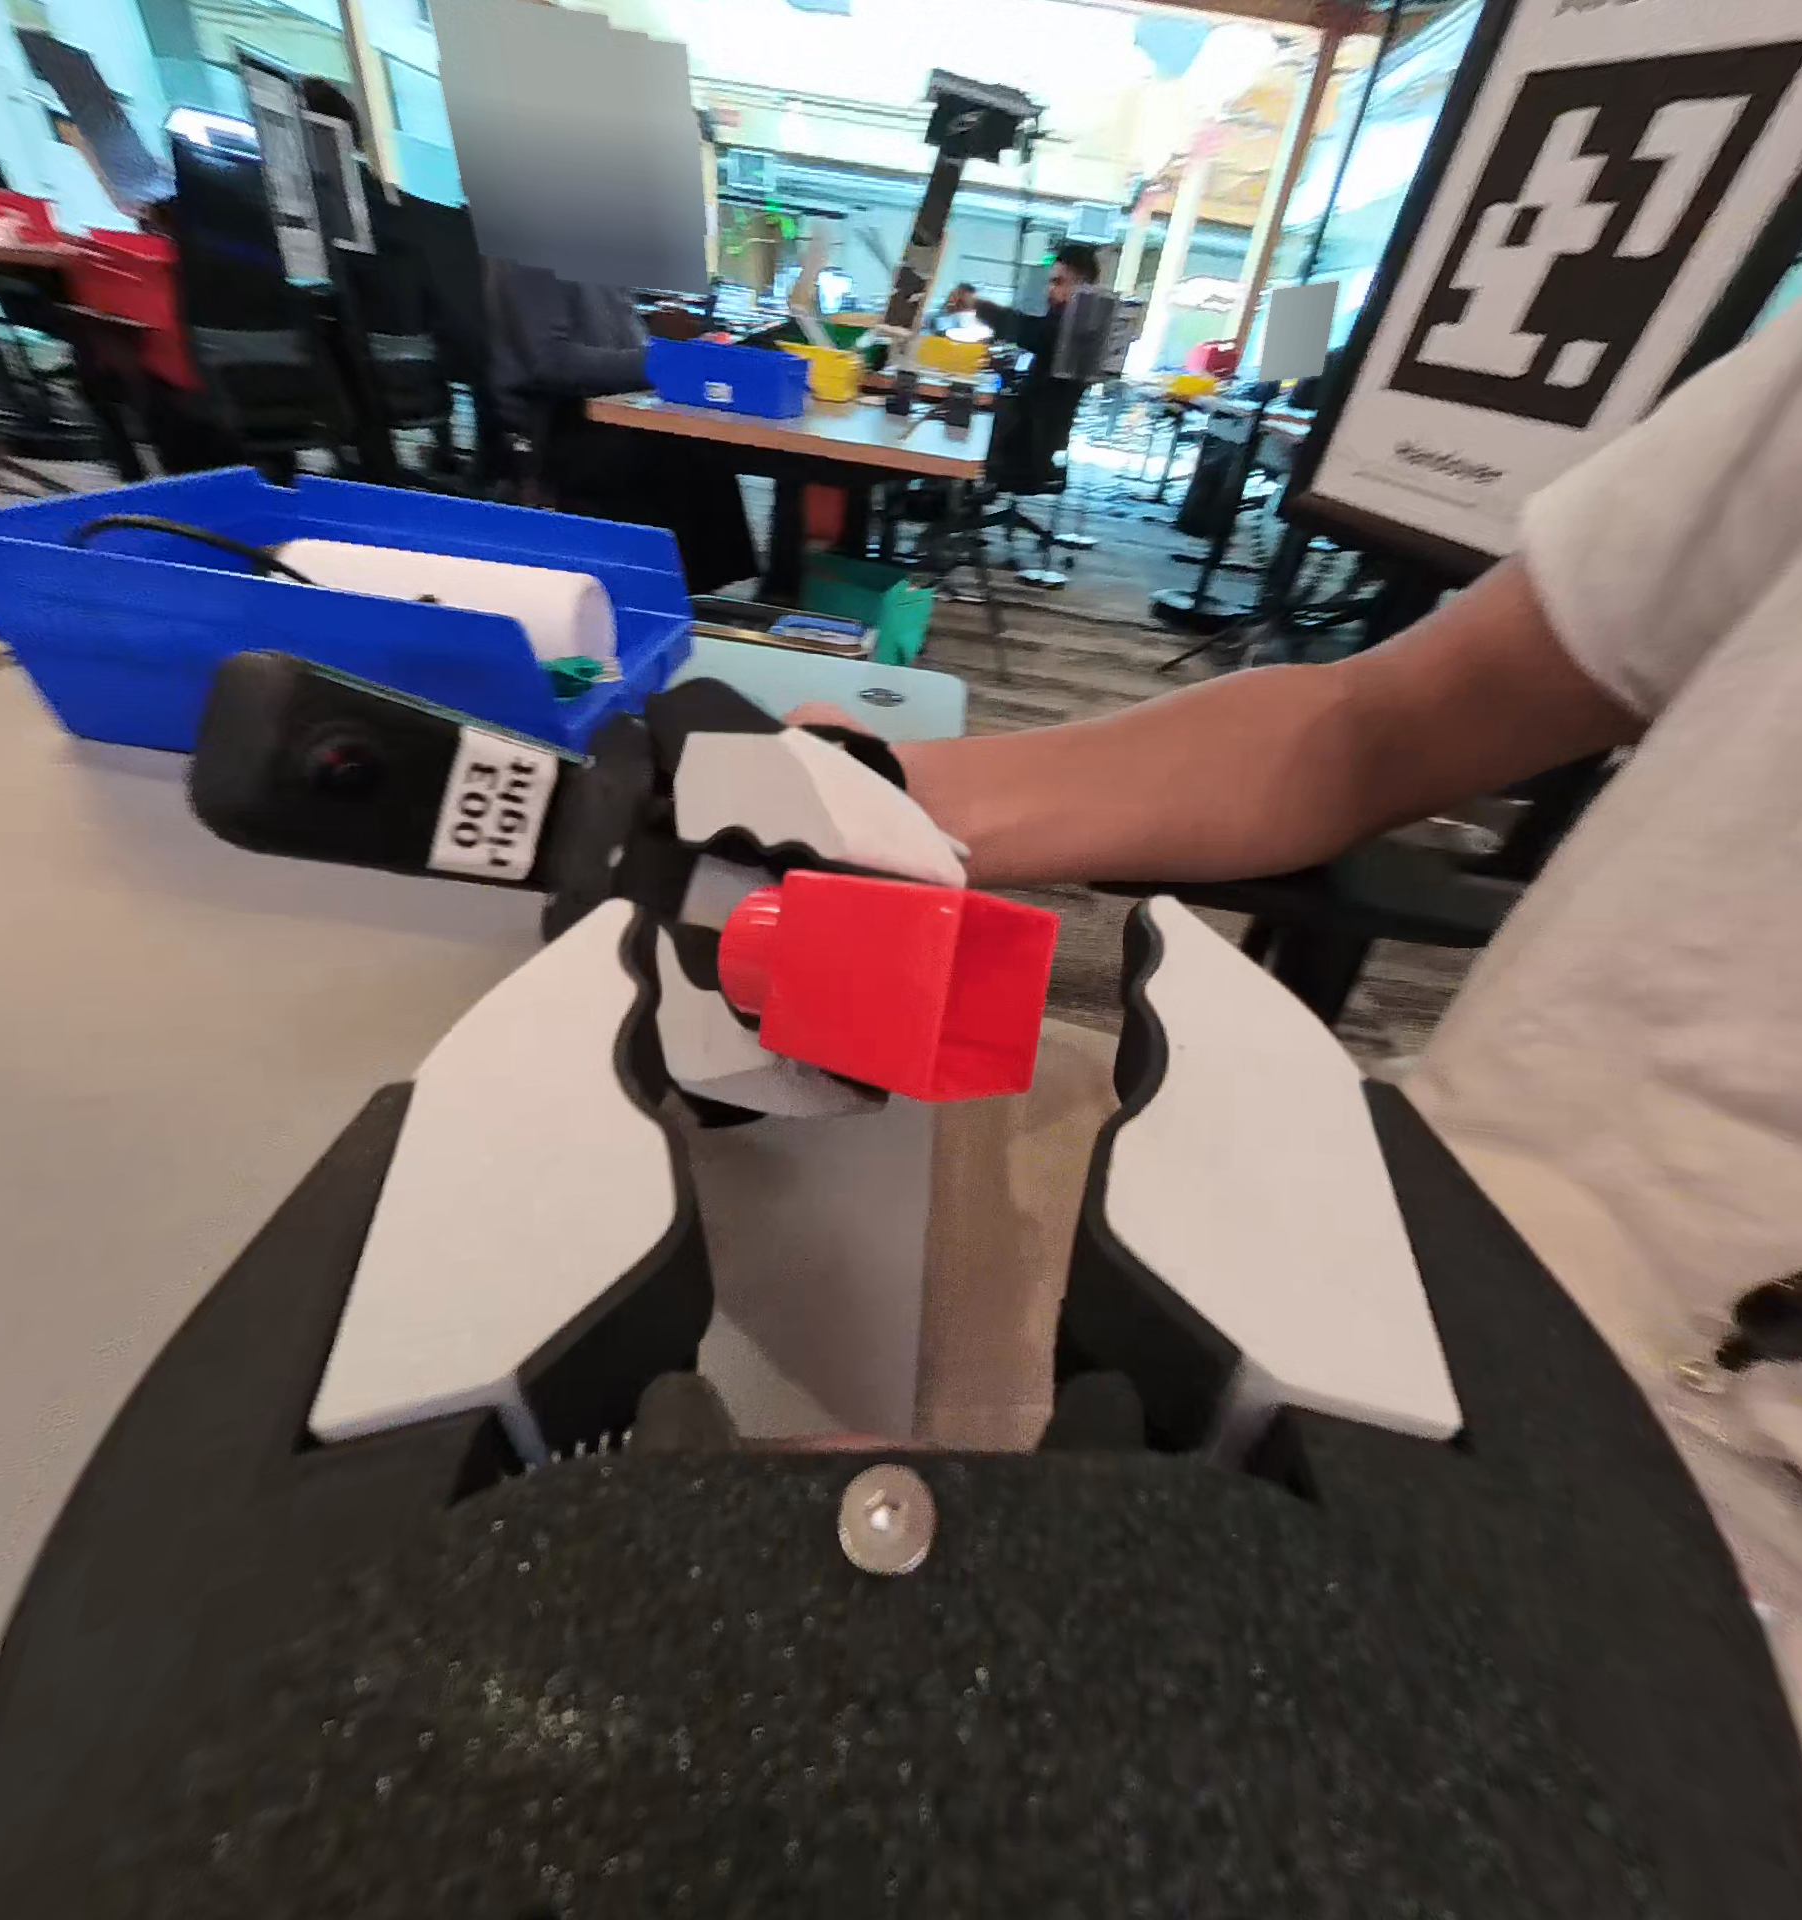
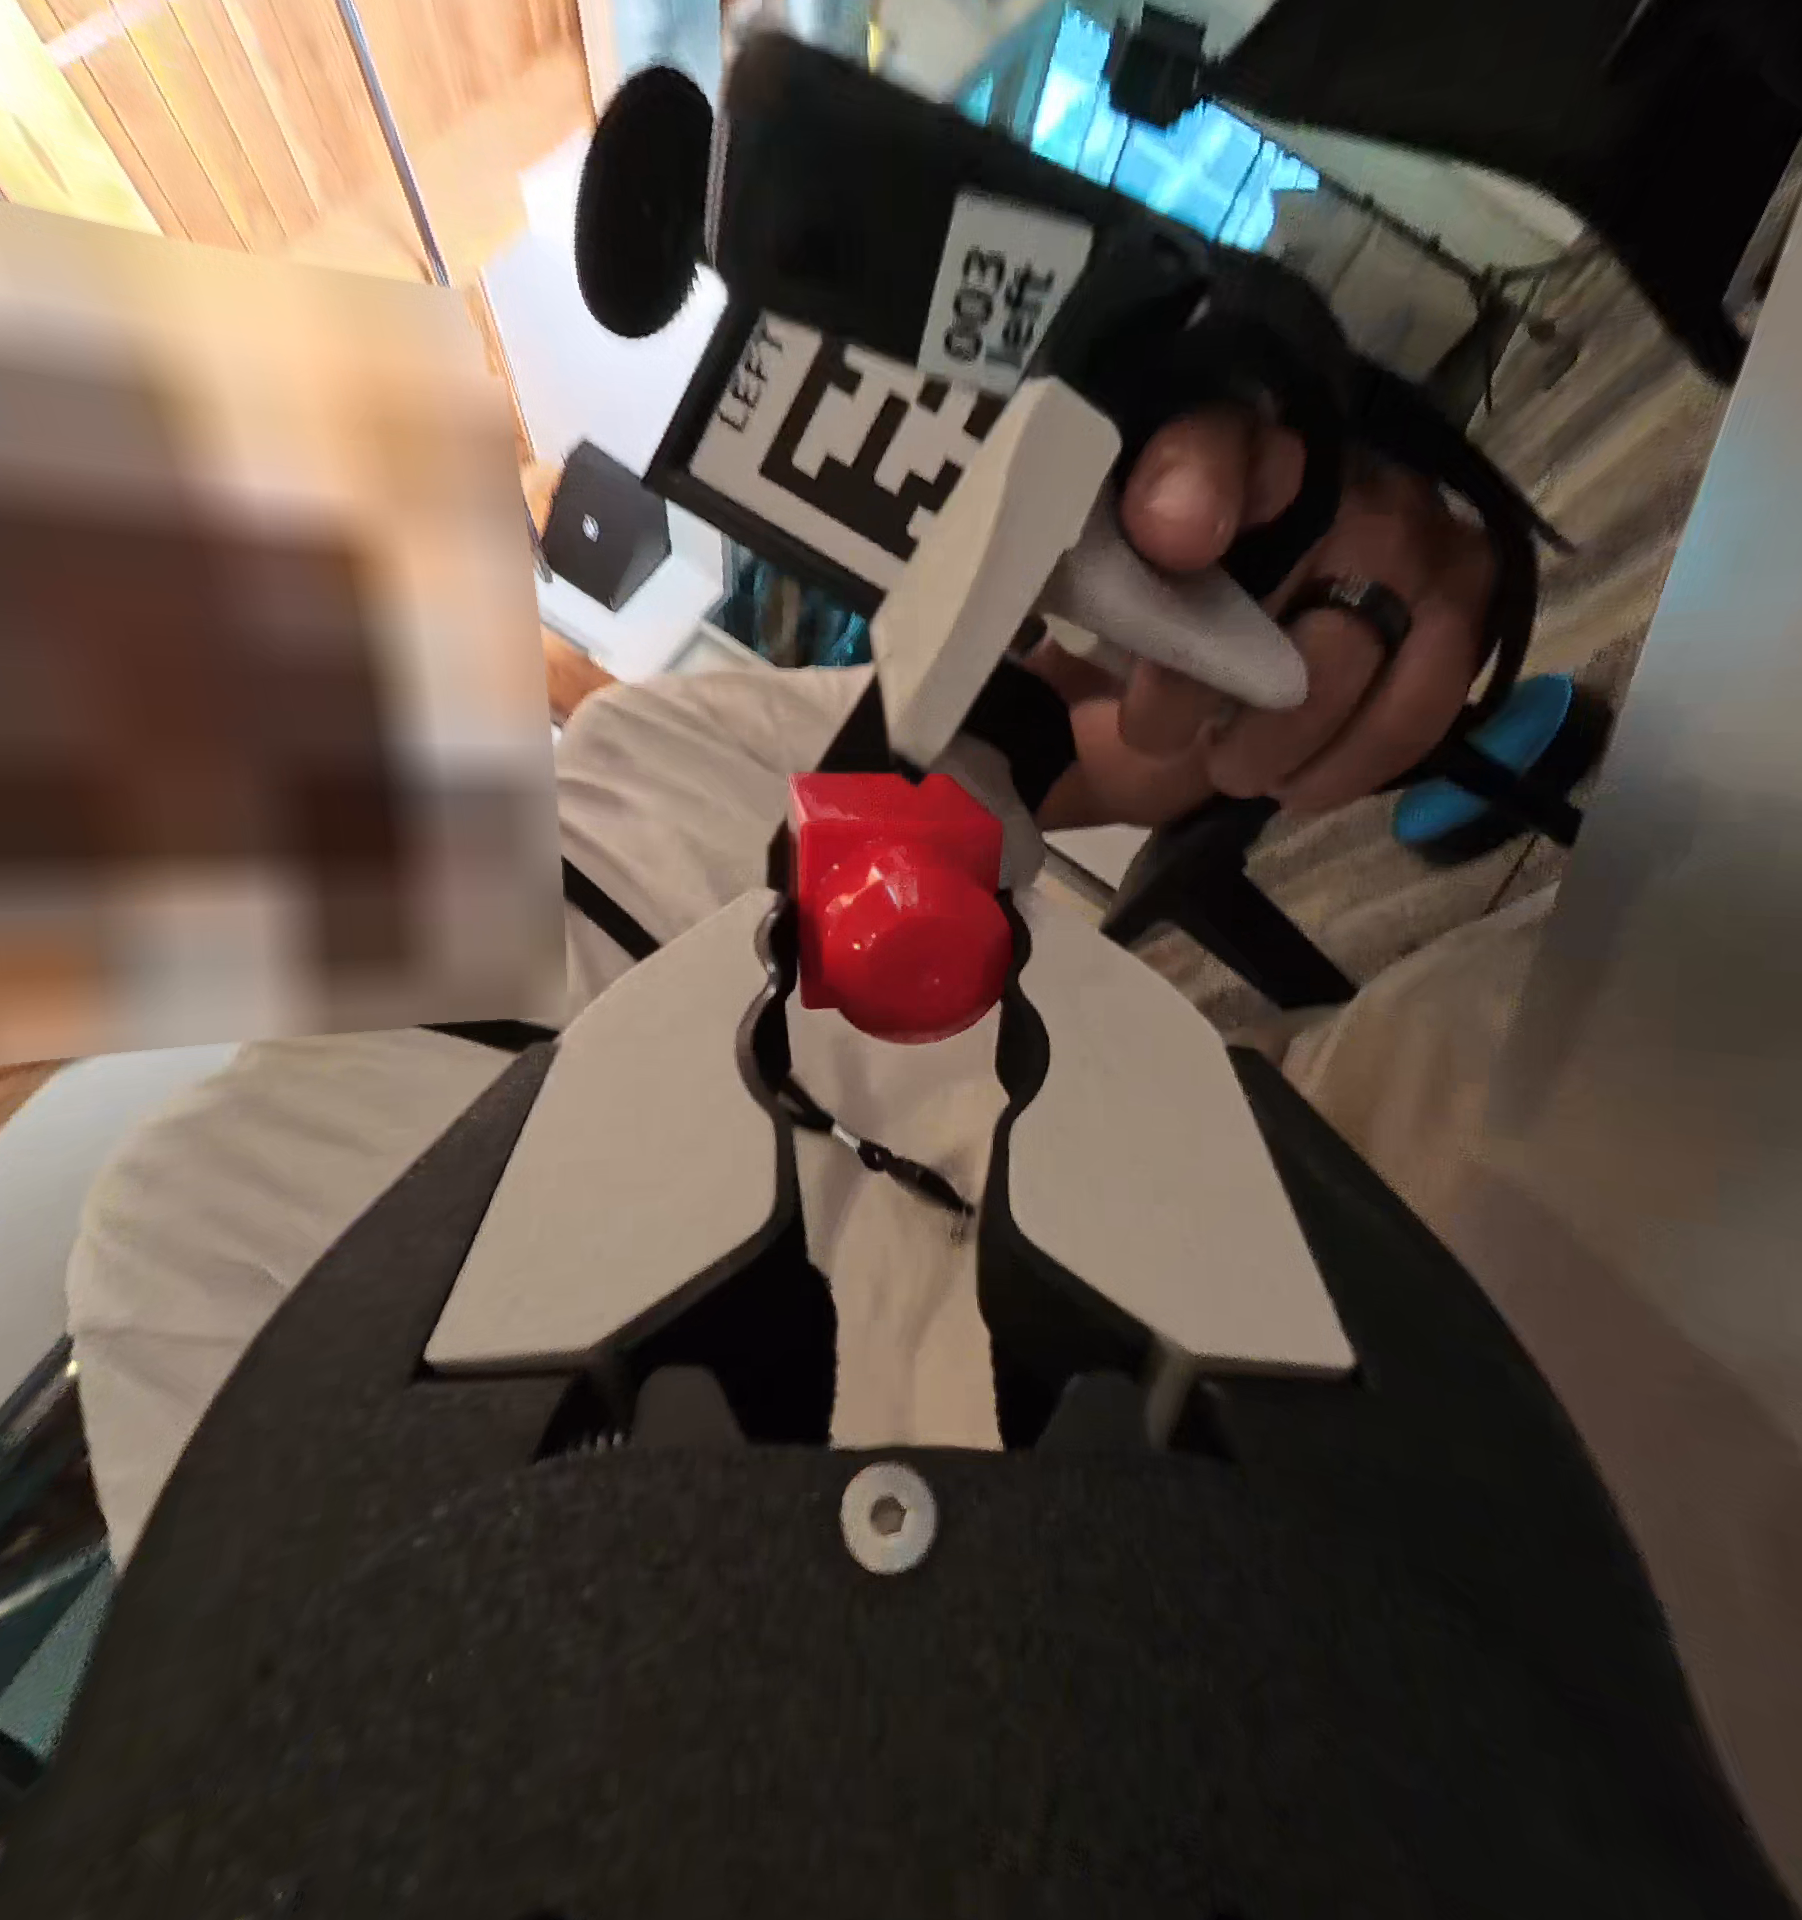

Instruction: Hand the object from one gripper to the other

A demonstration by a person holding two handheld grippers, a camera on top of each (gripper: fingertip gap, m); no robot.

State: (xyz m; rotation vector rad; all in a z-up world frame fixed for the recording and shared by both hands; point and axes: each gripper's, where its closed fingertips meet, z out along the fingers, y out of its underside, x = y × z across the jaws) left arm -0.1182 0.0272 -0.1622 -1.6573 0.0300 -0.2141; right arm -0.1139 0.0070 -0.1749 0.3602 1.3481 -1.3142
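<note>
Now red block [image 2: 897, 904] in right gripper [image 2: 897, 935]; bin [image 1: 149, 644] w/ roll [image 1: 461, 592].

I see a glossy red block [image 1: 902, 987] between my right gripper's [image 2: 897, 935] pale grey fingers [image 2: 658, 1164], their inner edges black. Beyond my left gripper's [image 1: 886, 997] fingers sits a blue bin [image 1: 253, 634]; right of them, a black-and-white marker board [image 1: 1603, 229].

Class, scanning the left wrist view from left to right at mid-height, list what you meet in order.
Blue bin → right hand-held gripper → red block → person's forearm → white sleeve.
</note>
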